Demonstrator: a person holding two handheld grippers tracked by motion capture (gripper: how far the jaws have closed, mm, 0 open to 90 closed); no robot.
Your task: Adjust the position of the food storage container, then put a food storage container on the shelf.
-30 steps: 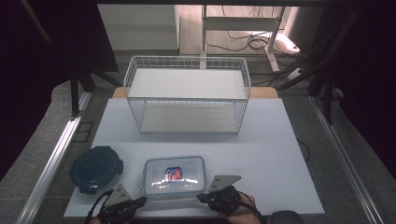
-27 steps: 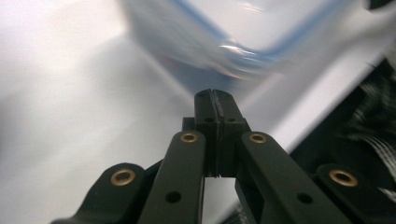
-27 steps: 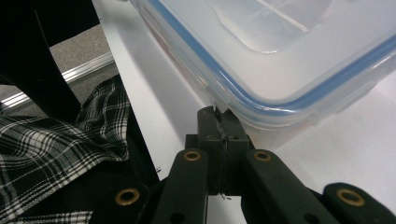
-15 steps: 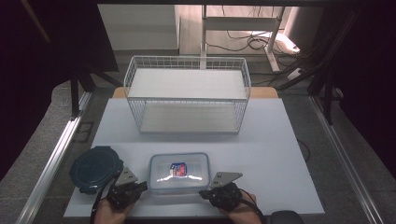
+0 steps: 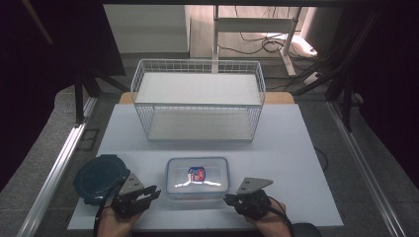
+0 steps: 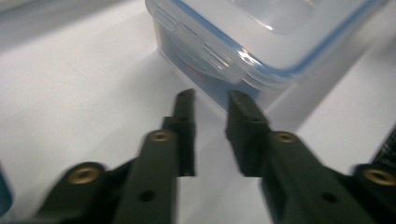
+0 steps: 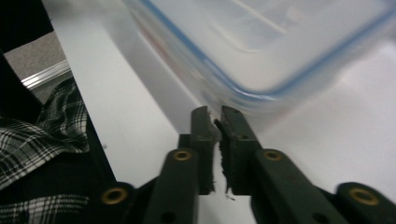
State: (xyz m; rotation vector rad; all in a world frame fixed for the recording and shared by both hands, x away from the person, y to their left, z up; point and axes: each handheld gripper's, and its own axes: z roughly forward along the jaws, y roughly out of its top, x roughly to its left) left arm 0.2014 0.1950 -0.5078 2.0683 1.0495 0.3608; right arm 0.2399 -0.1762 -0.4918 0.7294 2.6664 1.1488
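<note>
Clear lidded food container at lower centre of high view, on white table; your left gripper slightly parted, holding nothing, jaws just opening; right gripper barely parted, empty, also opening; both flank container, likely to work its side latches.

Grey floor, dim surroundings

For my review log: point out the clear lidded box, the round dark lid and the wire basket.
clear lidded box (image 5: 197, 176), high view, lid top.
round dark lid (image 5: 99, 177), high view, centre.
wire basket (image 5: 197, 105), high view, front rim.
</note>
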